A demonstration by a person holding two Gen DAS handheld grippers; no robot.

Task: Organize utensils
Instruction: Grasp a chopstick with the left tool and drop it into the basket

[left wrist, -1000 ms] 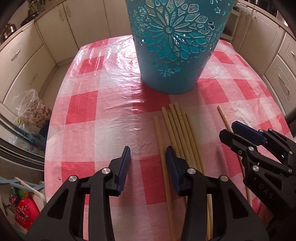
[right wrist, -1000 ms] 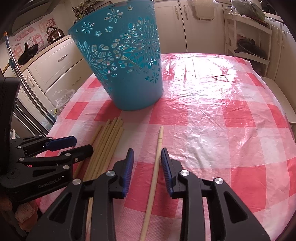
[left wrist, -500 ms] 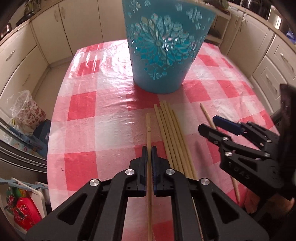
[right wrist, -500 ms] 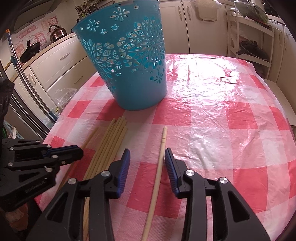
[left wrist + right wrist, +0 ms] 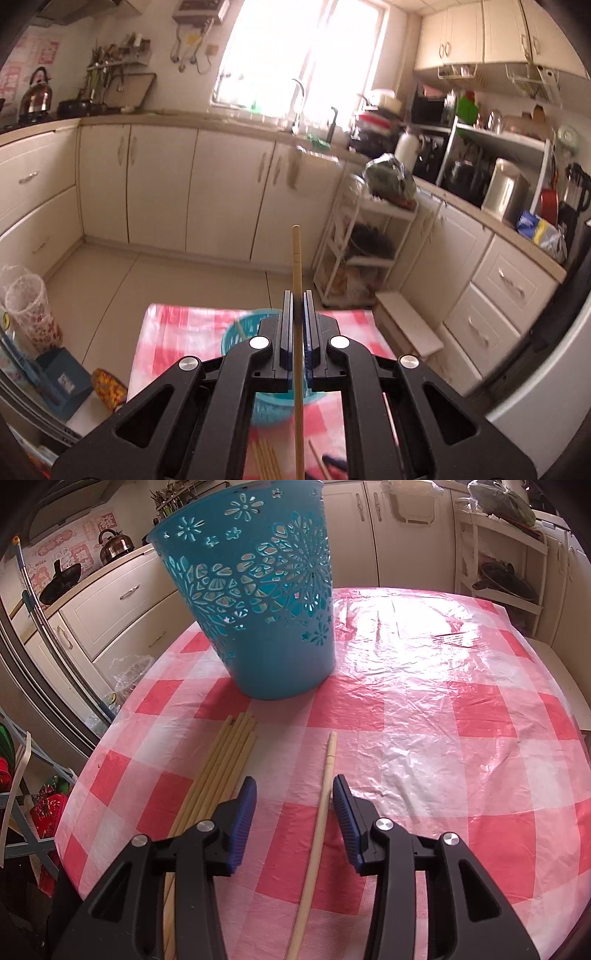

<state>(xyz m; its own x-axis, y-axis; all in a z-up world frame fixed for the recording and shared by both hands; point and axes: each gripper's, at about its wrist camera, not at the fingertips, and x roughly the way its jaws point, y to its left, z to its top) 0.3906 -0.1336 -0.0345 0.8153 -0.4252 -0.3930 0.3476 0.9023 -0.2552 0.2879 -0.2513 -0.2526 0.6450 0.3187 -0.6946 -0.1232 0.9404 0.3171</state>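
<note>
Aloft, left gripper (image 5: 296, 314) pinches a chopstick (image 5: 296, 254) above the basket (image 5: 236, 332).

Left claw (image 5: 296, 328) raised high off the table (image 5: 173, 328), chopstick (image 5: 296, 258) lifted with it above the blue basket (image 5: 236, 332), gone from beside the bundle (image 5: 221, 760), right claw (image 5: 294, 812) spread wider.

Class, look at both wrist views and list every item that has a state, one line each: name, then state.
Left gripper: shut on a chopstick, raised above the table.
Held chopstick: clamped, pointing away from the camera.
Right gripper: open, straddling a single chopstick.
Single chopstick: flat on the tablecloth, not gripped.
Chopstick bundle: lying together on the tablecloth.
Blue basket: upright; one stick inside.
</note>
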